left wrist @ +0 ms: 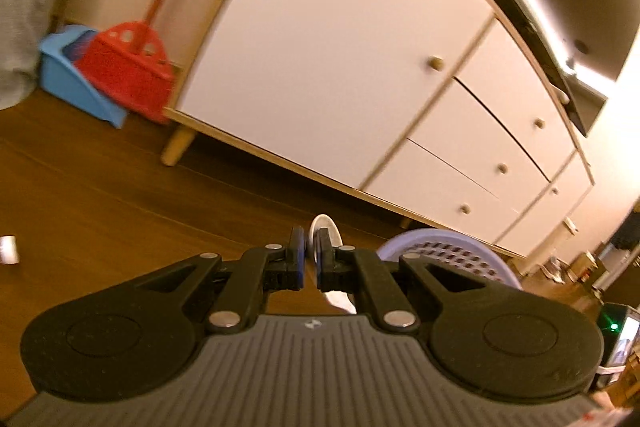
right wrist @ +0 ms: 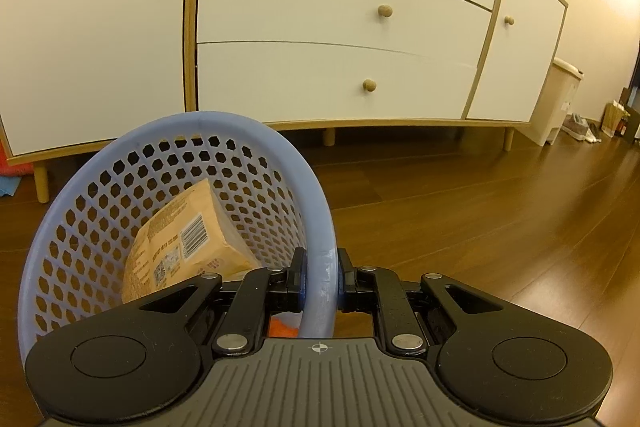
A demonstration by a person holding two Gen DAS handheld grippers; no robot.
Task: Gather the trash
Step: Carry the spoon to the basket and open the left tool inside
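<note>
- Right wrist view: my right gripper (right wrist: 320,277) has its fingers (right wrist: 298,273) clamped on the rim of the lavender basket (right wrist: 120,163), one pad inside the rim and one outside.
- I see the basket tilted toward the camera, holding a tan carton (right wrist: 188,239) with a barcode; something orange (right wrist: 282,327) shows just under the fingers.
- Left wrist view: my left gripper (left wrist: 311,261) has its fingers nearly together, pinching a thin white piece of trash (left wrist: 326,227) that sticks up above the tips.
- I see the same basket just right of those fingers.
- Ahead stands the white cabinet (right wrist: 340,27) on short legs; bare wooden floor (right wrist: 500,207) opens to the right.
- Left of the cabinet, a red broom (left wrist: 128,71) and blue dustpan (left wrist: 68,79) lean close together.
</note>
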